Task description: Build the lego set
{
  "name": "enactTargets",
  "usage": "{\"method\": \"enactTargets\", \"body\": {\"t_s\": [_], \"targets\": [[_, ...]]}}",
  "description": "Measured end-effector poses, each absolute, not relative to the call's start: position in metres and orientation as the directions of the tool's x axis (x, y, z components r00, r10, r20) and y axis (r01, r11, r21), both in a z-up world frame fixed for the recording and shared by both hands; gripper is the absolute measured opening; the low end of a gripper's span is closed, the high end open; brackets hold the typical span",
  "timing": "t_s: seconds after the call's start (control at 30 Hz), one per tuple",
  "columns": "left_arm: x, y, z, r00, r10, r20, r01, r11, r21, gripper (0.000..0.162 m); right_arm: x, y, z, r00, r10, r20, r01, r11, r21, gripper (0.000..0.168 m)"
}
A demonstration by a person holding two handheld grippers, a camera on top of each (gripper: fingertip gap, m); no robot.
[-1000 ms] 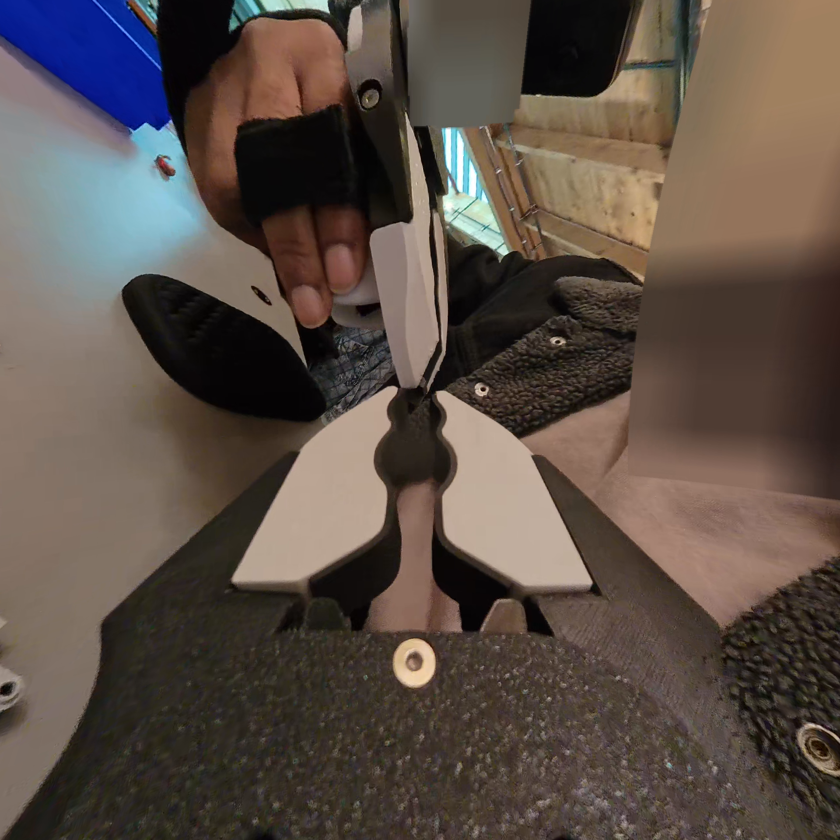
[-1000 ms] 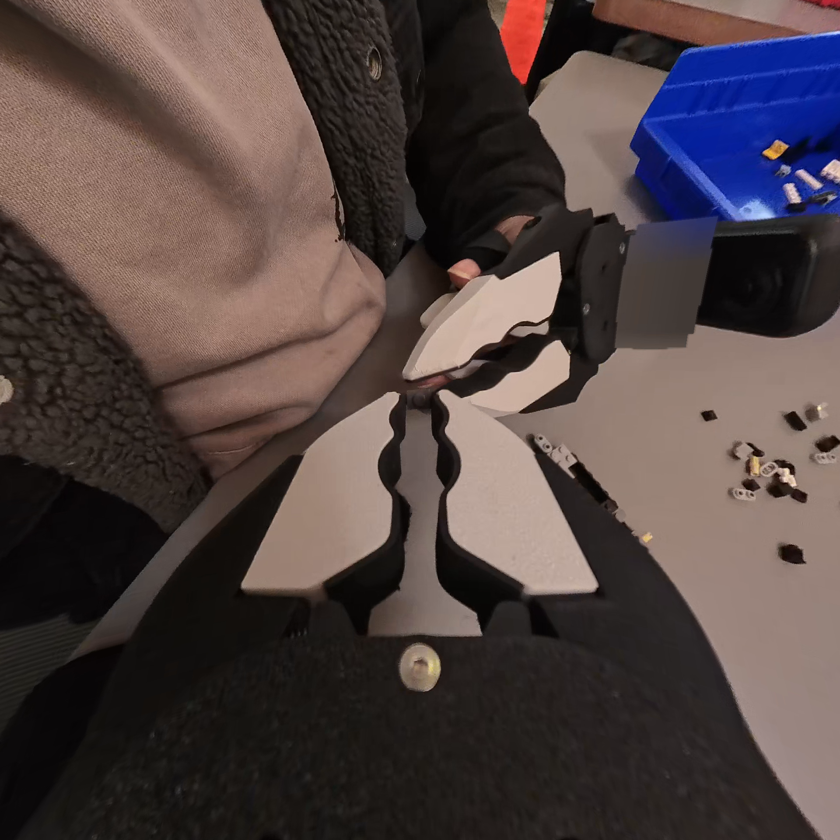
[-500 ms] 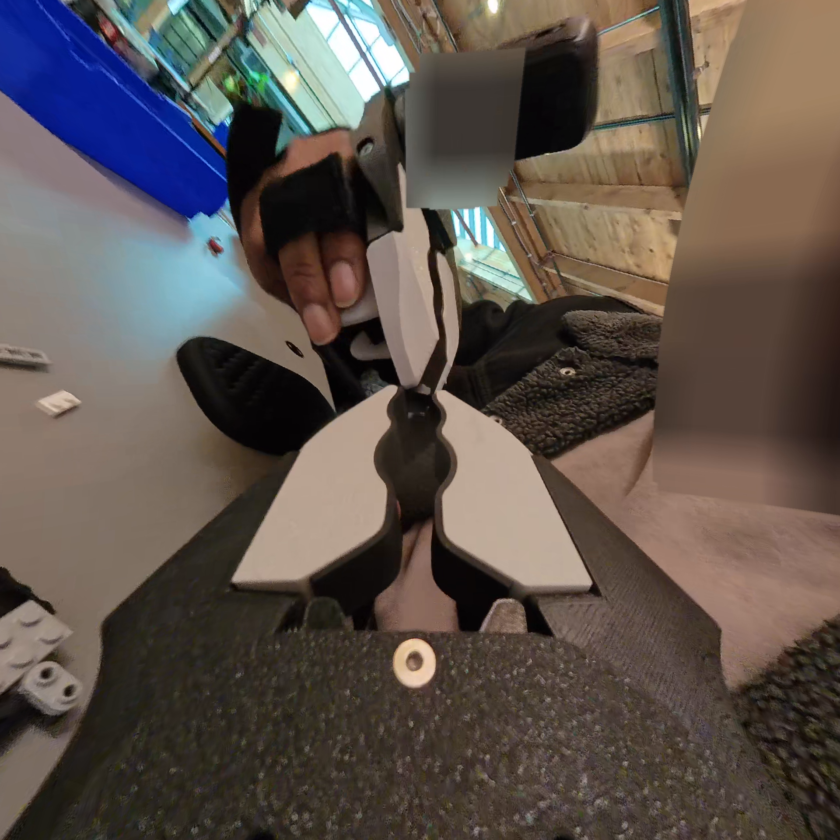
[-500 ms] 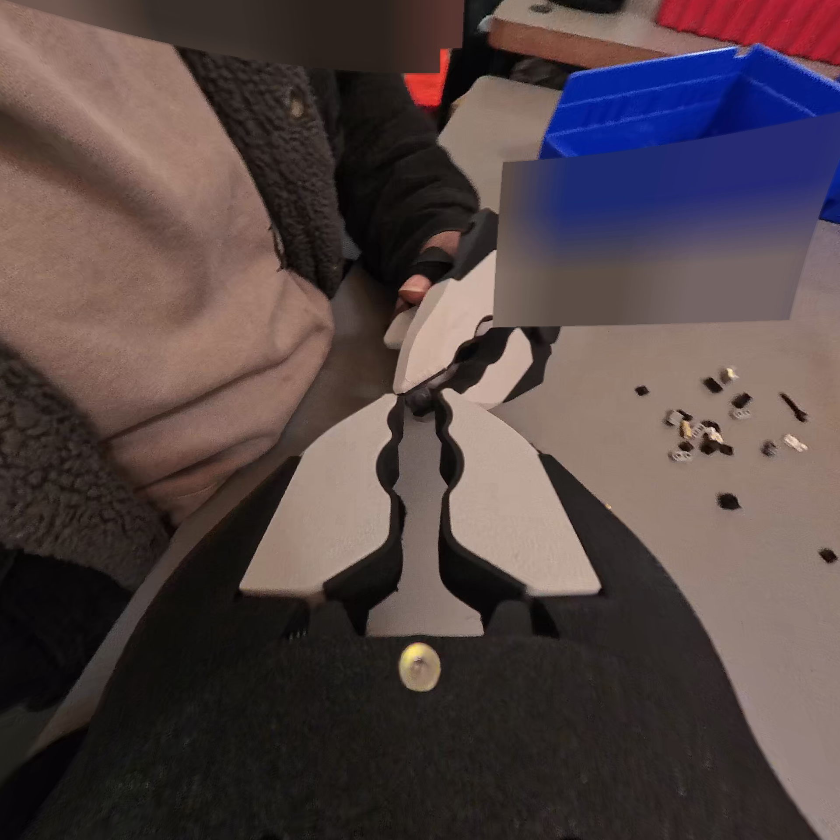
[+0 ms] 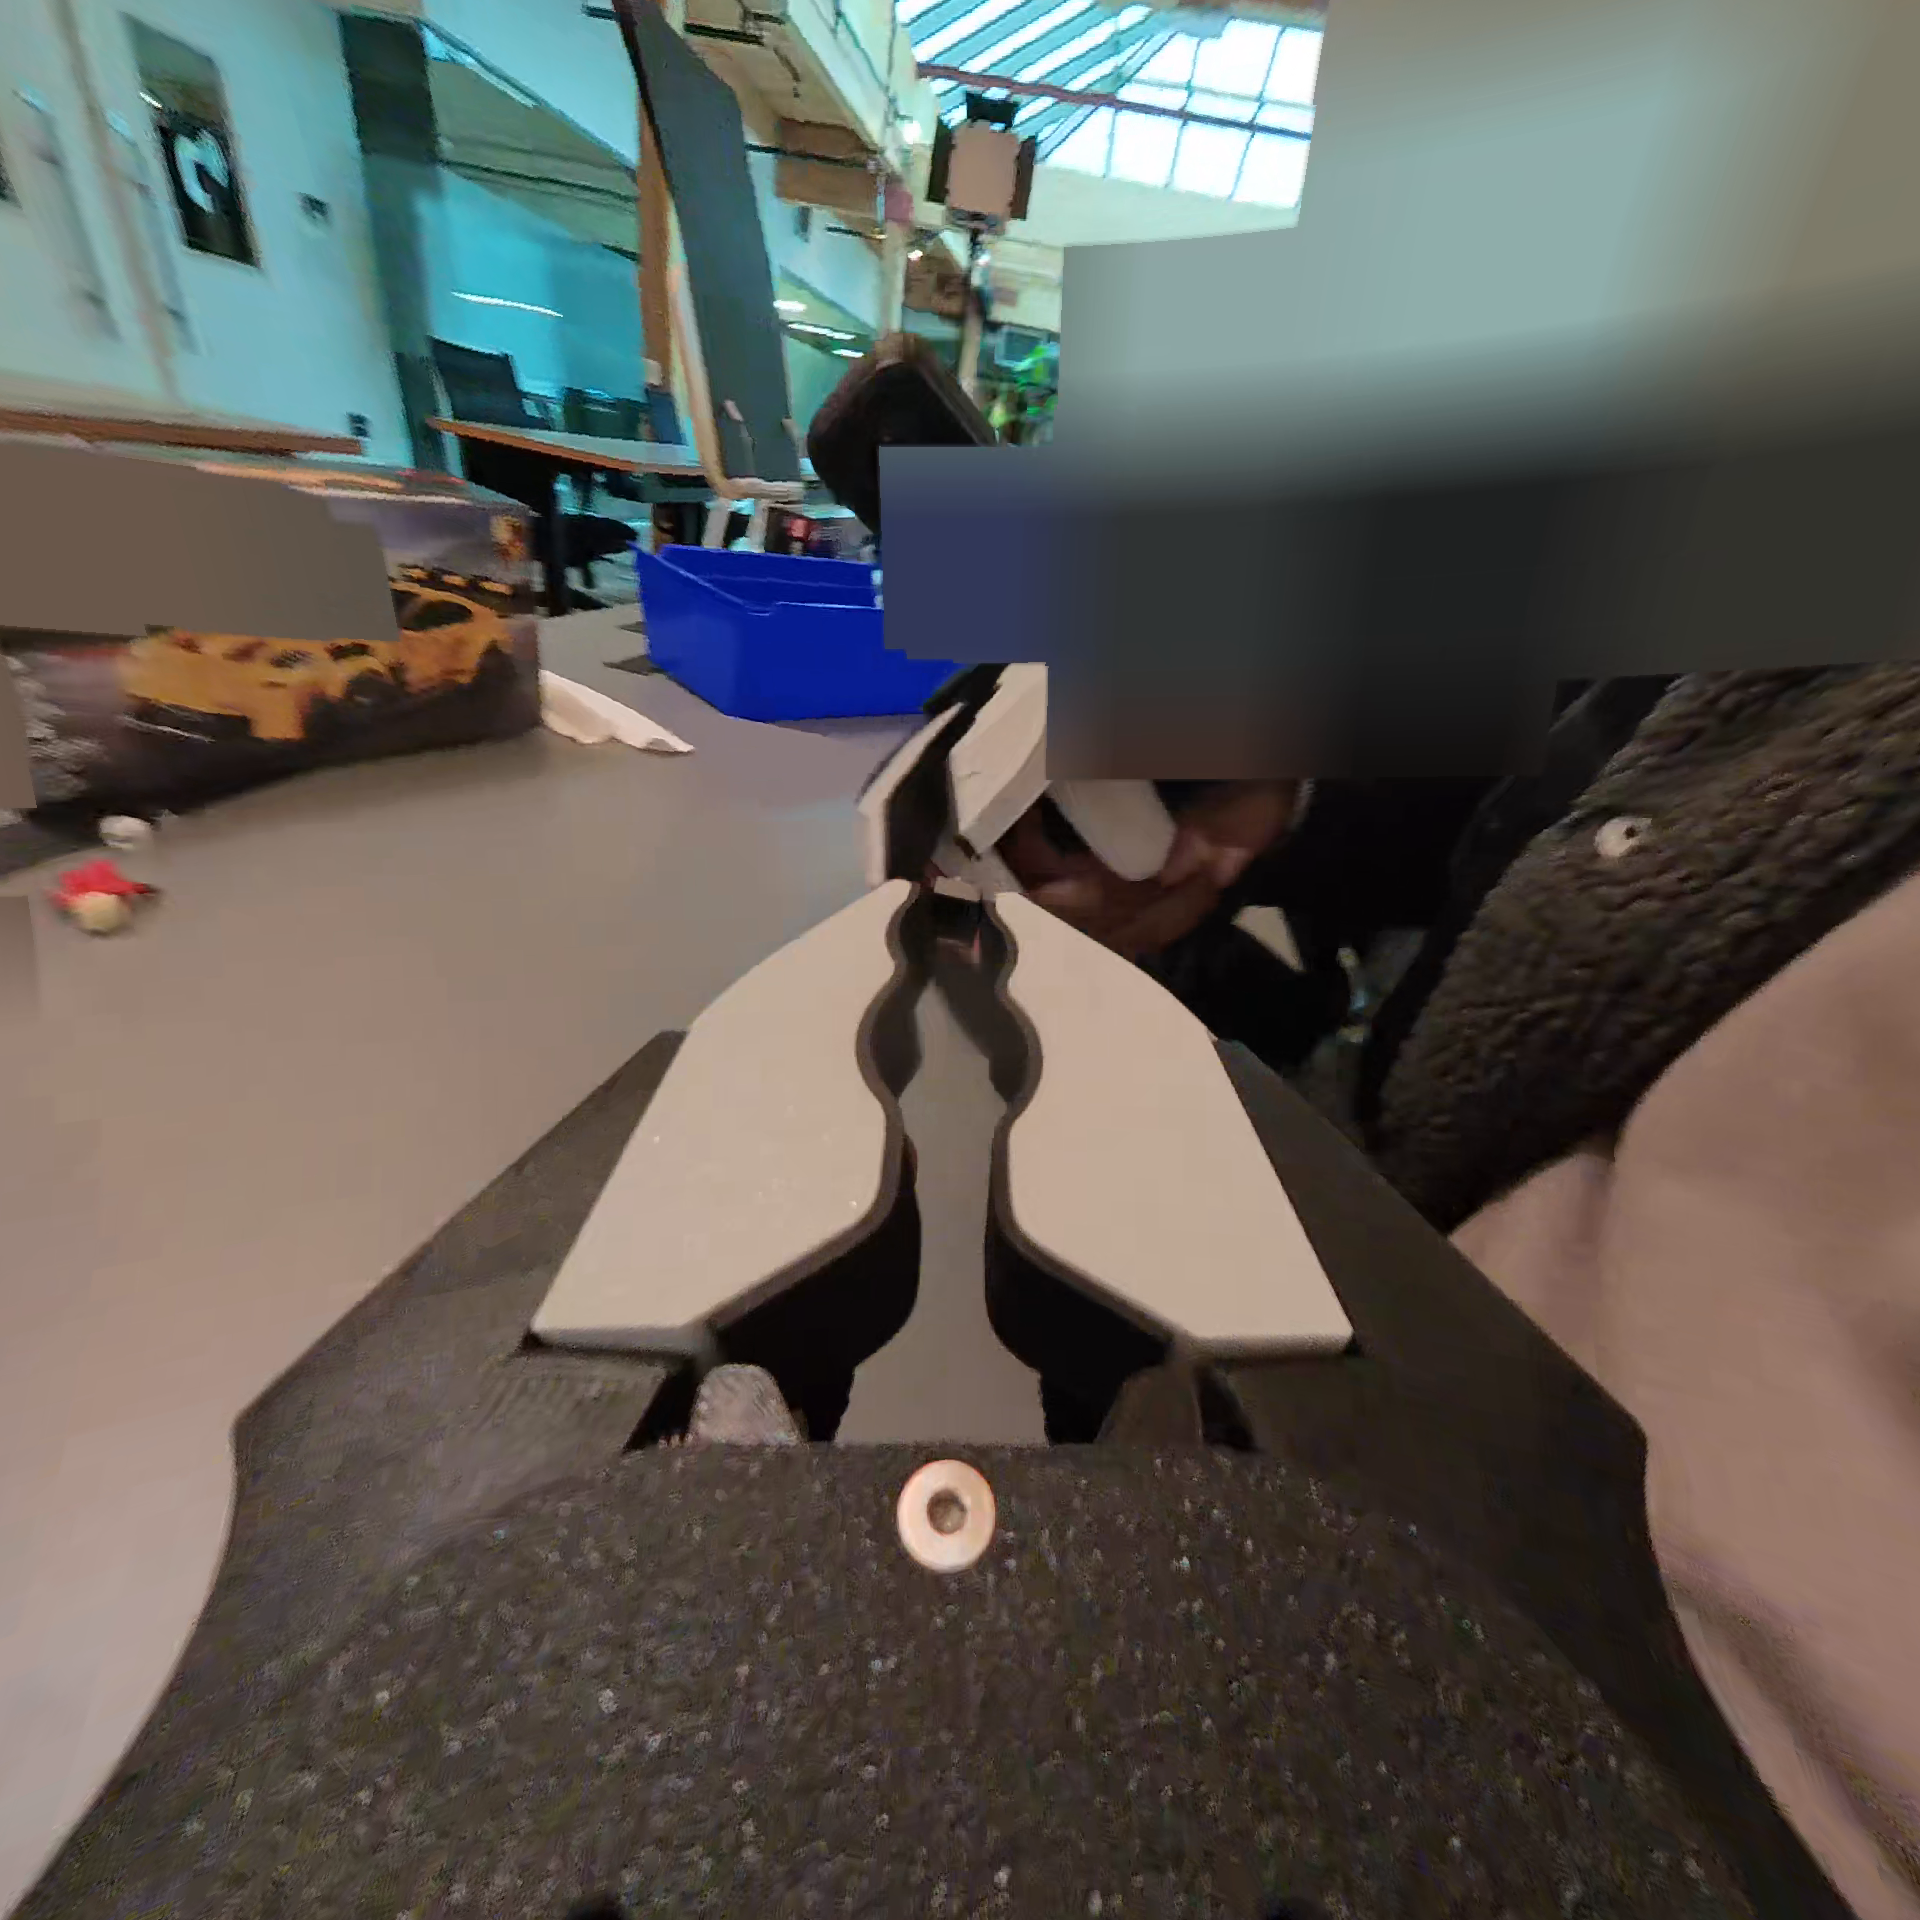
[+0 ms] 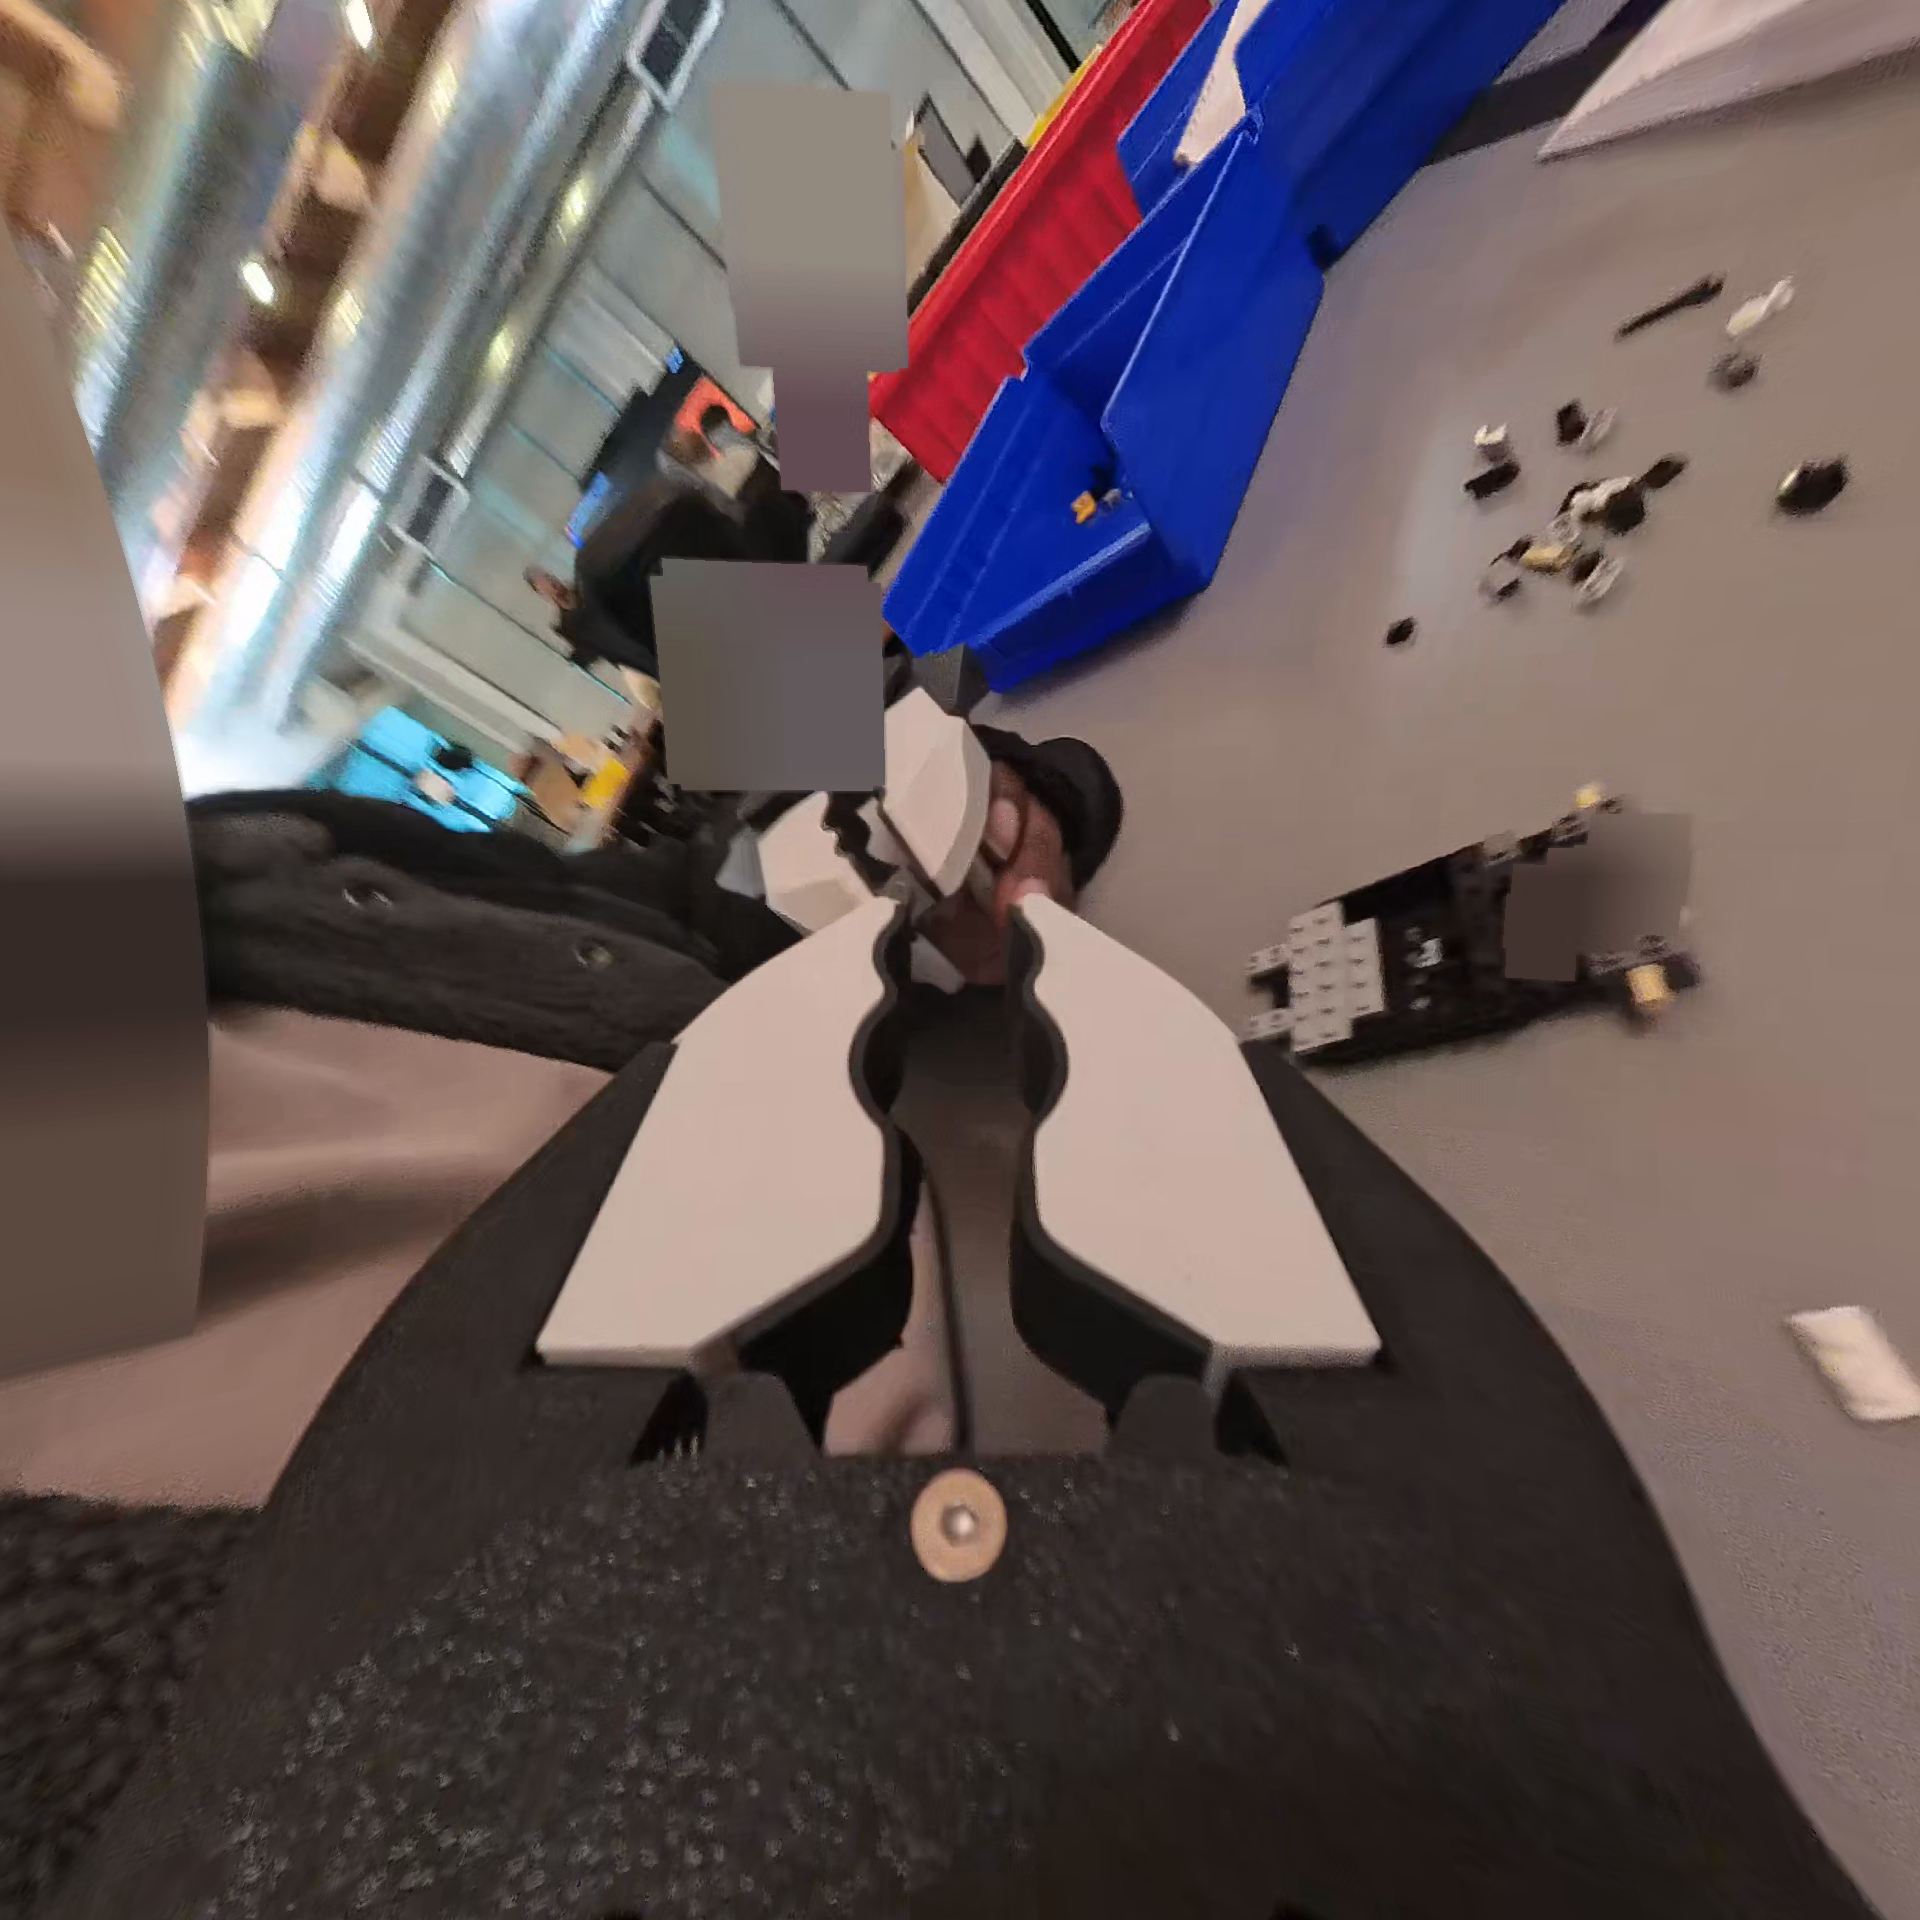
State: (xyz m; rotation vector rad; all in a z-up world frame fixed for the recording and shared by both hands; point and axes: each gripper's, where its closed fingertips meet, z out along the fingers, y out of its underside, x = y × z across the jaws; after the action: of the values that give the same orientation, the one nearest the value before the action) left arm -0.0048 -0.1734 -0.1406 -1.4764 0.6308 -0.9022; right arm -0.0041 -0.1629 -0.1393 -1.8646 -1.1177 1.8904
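lying flat, black-and-grey lego build (image 6: 1444,961).

Loose pieces (image 6: 1558,520) behind chassis (image 6: 1455,966); bins (image 6: 1143,468) beyond.

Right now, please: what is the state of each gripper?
Left gripper: nearly shut, pinching a small dark piece at its tips.
Right gripper: slightly open at the tips; whether it holds anything cannot be told.

Each wrist camera looks forward along its own fingers, close above the grey table (image 5: 436,1039); they face one another, both framing the meeting fingertips.
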Motion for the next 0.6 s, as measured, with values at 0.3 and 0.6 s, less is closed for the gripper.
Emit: {"method": "enactTargets", "body": {"t_s": [0.3, 0.6], "targets": [[-0.011, -0.164, -0.152, 0.699, -0.686, -0.201, -0.185, 0.098, -0.978, 0.008, -0.018, -0.172, -0.147, -0.072, 0.571, -0.817, 0.365, -0.748, -0.555, 0.013], [-0.015, -0.16, -0.16, 0.702, -0.626, -0.34, -0.327, 0.14, -0.934, 0.01, -0.022, -0.167, -0.156, -0.056, 0.569, -0.82, 0.358, -0.756, -0.549, 0.008]]}}
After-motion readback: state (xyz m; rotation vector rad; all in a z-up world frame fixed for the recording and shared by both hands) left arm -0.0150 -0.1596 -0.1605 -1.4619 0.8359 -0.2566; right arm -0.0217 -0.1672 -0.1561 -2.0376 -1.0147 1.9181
